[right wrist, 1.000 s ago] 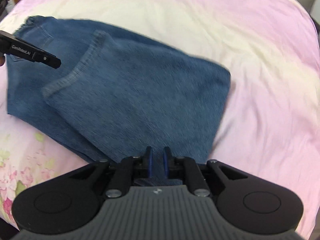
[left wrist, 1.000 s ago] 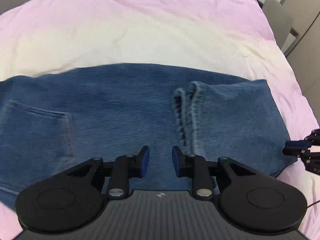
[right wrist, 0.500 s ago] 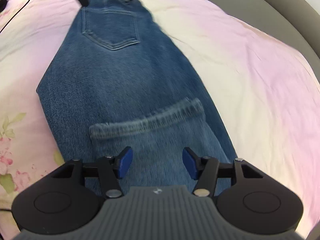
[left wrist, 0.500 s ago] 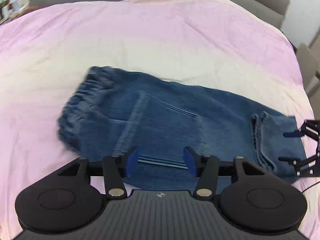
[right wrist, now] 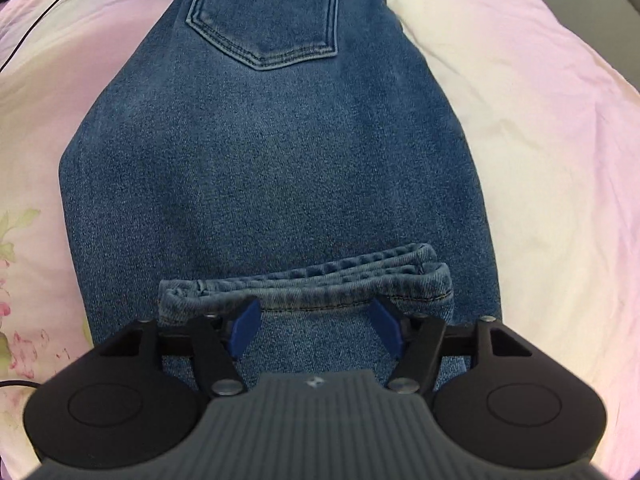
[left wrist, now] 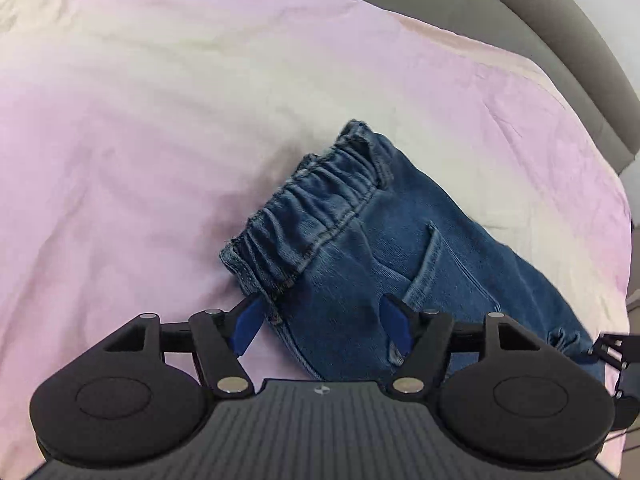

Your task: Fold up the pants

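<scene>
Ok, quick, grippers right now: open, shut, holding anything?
Left gripper: opening, over the jeans, gripping nothing.
Right gripper: opening, over the leg hems, gripping nothing.

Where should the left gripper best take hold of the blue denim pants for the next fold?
Probably at the gathered elastic waistband of the blue denim pants, coming from its open end: that thick edge lifts off the pink bedsheet. The left gripper, jaws opening, hovers over that corner.

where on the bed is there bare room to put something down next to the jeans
Bare sheet lies beyond the waistband up to the grey edge, and right of the jeans in the right wrist view. Crowded: near the hems, and a cable on the left.
</scene>
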A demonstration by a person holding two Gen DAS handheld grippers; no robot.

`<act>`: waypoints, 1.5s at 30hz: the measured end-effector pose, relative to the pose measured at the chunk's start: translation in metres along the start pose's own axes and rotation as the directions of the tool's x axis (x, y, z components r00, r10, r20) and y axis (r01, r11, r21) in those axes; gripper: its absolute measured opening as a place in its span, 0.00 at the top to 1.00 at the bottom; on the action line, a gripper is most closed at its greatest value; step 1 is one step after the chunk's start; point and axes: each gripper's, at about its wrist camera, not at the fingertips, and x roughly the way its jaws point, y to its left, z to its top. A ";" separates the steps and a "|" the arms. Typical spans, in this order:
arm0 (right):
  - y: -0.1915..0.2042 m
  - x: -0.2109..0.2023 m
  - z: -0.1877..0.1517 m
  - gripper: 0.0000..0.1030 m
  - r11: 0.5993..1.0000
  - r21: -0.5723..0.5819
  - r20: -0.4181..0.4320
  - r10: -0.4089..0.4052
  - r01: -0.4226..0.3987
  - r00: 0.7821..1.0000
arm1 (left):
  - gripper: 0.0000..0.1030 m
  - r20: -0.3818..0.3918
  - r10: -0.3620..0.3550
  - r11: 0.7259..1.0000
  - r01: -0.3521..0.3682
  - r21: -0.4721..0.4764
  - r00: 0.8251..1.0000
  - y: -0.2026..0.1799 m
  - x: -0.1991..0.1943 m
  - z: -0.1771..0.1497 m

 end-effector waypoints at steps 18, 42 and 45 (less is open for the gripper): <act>-0.005 0.003 0.000 0.41 0.999 0.032 -0.027 0.001 -0.001 1.000 | 0.51 0.116 -0.042 0.993 0.055 -0.108 0.992 -0.002 -0.008 0.001; 0.013 -0.132 -0.178 0.44 0.744 0.668 0.146 -0.146 0.011 0.978 | 0.65 0.243 -0.222 0.805 0.037 0.592 0.944 -0.376 -0.118 -0.078; 0.014 -0.146 -0.203 0.44 0.698 0.716 0.148 -0.161 0.007 0.976 | 0.66 0.185 -0.233 0.745 0.053 0.664 0.955 -0.422 -0.091 -0.108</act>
